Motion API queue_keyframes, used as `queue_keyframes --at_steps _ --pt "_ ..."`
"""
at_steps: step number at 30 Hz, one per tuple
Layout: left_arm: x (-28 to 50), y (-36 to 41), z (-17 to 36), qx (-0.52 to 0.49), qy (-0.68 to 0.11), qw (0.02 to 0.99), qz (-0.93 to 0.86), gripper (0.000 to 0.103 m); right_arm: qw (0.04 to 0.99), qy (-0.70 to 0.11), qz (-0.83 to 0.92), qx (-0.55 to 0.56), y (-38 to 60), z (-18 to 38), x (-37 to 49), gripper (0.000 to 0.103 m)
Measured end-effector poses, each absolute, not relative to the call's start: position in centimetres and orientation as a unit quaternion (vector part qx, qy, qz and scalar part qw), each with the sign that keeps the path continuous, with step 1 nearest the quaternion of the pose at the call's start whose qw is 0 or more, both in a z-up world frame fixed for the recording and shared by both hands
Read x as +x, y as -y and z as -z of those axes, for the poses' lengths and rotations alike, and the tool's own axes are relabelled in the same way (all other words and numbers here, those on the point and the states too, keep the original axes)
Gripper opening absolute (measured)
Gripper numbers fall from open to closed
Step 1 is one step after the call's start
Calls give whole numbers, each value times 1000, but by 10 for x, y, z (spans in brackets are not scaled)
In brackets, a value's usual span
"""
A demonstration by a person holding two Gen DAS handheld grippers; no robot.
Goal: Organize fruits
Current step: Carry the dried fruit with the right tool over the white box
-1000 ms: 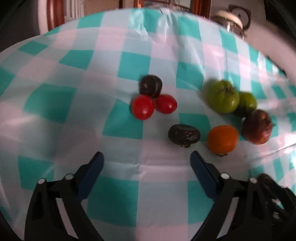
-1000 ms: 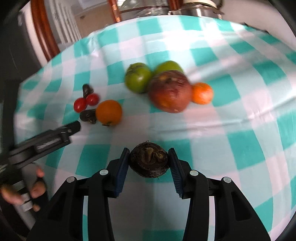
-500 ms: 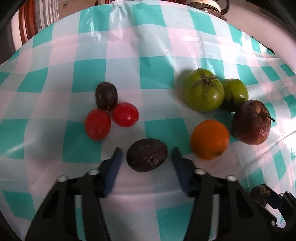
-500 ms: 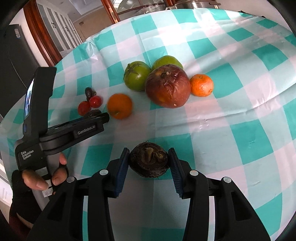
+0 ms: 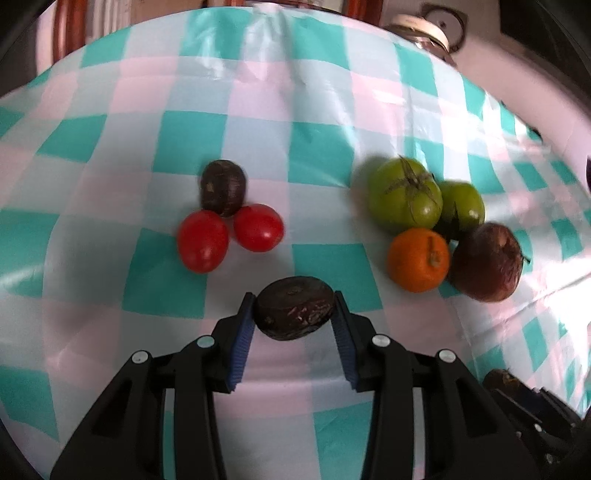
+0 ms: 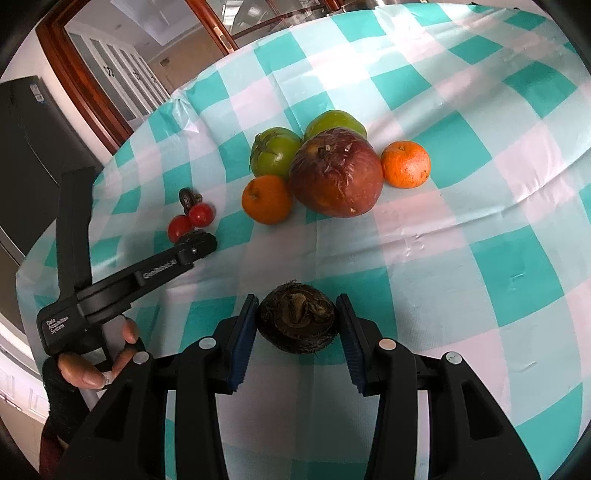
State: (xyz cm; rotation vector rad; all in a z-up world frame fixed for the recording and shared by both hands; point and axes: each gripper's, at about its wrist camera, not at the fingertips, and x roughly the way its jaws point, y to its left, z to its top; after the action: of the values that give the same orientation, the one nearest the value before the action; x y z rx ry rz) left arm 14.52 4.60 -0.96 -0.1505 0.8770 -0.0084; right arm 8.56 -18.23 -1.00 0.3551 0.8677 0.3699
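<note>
My left gripper [image 5: 294,314] is shut on a dark brown water chestnut [image 5: 295,312] just above the checked tablecloth [image 5: 258,140]. Beyond it lie two red tomatoes [image 5: 203,240] with another dark chestnut [image 5: 223,187] touching them. To the right are two green tomatoes [image 5: 406,195], an orange [image 5: 418,258] and a wrinkled dark red fruit [image 5: 487,260]. My right gripper [image 6: 297,325] is shut on a second dark chestnut [image 6: 297,322]. In the right wrist view the left gripper [image 6: 195,247] reaches in from the left, near the red tomatoes [image 6: 192,219].
A second orange [image 6: 406,164] lies right of the wrinkled red fruit [image 6: 336,171]. A metal pot with a lid [image 5: 424,29] stands past the table's far edge. Wooden door frames [image 6: 85,92] and a dark cabinet [image 6: 26,147] stand behind the table.
My left gripper moved forward to the loose dark chestnut, closed its fingers on it and now holds it. My right gripper kept its hold on the other chestnut and barely moved.
</note>
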Motion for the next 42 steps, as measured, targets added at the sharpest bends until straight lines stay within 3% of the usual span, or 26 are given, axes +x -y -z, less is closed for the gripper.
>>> queue_keyframes --at_steps 9,22,42 --pt "46 -43 -16 -105 -402 909 23 41 880 -403 -160 192 195 3 63 43" --pt "-114 26 -24 0 -405 906 127 42 916 -371 -96 120 235 -43 -142 43" --pt "-211 200 -25 165 -383 862 289 42 911 -368 53 175 408 2 -287 44"
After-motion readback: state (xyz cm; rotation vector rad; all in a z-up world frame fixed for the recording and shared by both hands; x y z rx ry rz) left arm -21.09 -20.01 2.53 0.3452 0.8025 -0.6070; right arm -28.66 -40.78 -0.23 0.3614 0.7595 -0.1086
